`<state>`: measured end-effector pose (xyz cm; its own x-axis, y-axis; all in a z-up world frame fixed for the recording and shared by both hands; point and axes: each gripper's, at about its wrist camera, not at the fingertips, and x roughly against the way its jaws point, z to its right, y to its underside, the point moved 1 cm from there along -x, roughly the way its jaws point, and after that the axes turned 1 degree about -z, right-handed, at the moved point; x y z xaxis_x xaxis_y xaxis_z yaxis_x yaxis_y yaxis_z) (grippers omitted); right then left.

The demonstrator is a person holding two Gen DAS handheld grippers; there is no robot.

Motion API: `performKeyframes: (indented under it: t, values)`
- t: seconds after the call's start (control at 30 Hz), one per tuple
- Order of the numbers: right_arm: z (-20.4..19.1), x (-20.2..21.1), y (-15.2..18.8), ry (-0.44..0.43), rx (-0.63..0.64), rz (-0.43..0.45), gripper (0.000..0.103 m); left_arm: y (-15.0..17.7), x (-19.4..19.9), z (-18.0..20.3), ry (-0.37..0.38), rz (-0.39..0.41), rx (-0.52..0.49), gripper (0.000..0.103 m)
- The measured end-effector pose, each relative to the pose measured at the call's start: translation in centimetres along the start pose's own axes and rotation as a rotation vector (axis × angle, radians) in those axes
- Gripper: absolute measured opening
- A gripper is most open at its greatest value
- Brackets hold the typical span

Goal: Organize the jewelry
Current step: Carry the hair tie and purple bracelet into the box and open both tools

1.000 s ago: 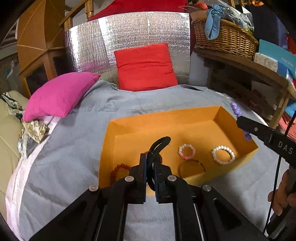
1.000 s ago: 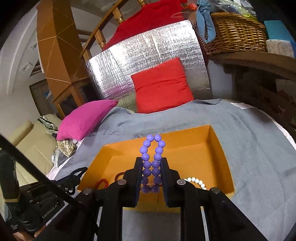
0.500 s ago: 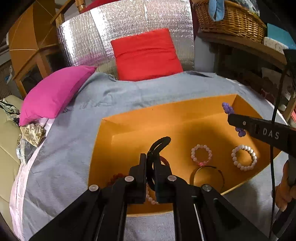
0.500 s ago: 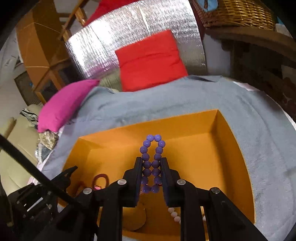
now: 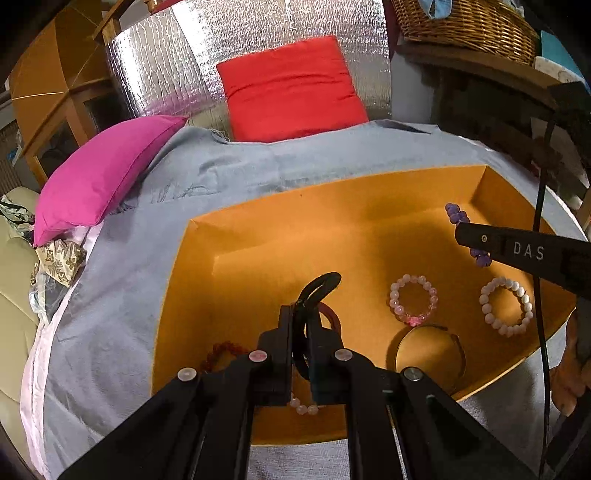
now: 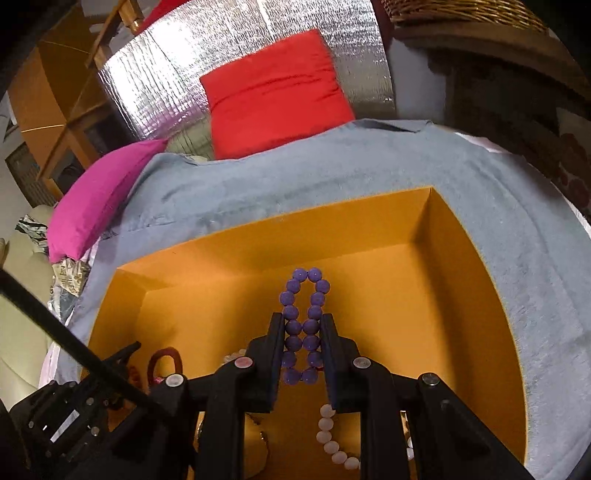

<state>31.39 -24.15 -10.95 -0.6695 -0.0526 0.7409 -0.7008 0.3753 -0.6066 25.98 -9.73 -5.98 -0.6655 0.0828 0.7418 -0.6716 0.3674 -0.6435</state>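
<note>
Left wrist view is showing a grey blanket (image 5: 122,332) carrying the orange box (image 5: 258,229), cushions lying behind. Left gripper (image 5: 301,321) is pinching a black loop (image 5: 319,286) over it; right gripper (image 6: 303,332) is clamping the purple bead bracelet (image 6: 303,295).

Red bead bracelet (image 5: 223,350) mostly hidden behind left tool (image 5: 300,354); pale pink bead strand (image 5: 303,406) only a few beads showing under its fingers. White bead bracelet (image 6: 334,441) half covered by right tool (image 6: 303,354), cut at bottom edge. Wicker basket (image 5: 465,26) cropped by top edge. Gold bangle (image 5: 430,352) near side hidden by left tool's arm.
</note>
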Motion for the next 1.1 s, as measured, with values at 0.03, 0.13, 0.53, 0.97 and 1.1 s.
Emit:
performKeyframes:
  t: [0.03,0.13,0.53,0.97,1.1]
  values:
    - [0.1,-0.2,0.0,0.002,-0.005,-0.006,0.021,0.0,-0.1,0.1,0.001,-0.004,-0.001,0.007]
    - [0.0,-0.6,0.1,0.005,-0.006,-0.017,0.021,0.3,-0.4,0.3,-0.005,-0.014,-0.008,0.007]
    - [0.7,-1.5,0.1,0.003,-0.032,-0.021,0.024,0.7,-1.2,0.3,-0.044,-0.043,-0.012,0.007]
    - [0.8,-0.1,0.1,-0.004,-0.049,0.003,0.024,0.2,1.9,-0.1,-0.134,0.044,-0.026,0.065]
    - [0.5,2.1,0.1,-0.005,-0.041,0.038,0.025,0.0,3.7,-0.5,-0.144,0.073,-0.012,0.070]
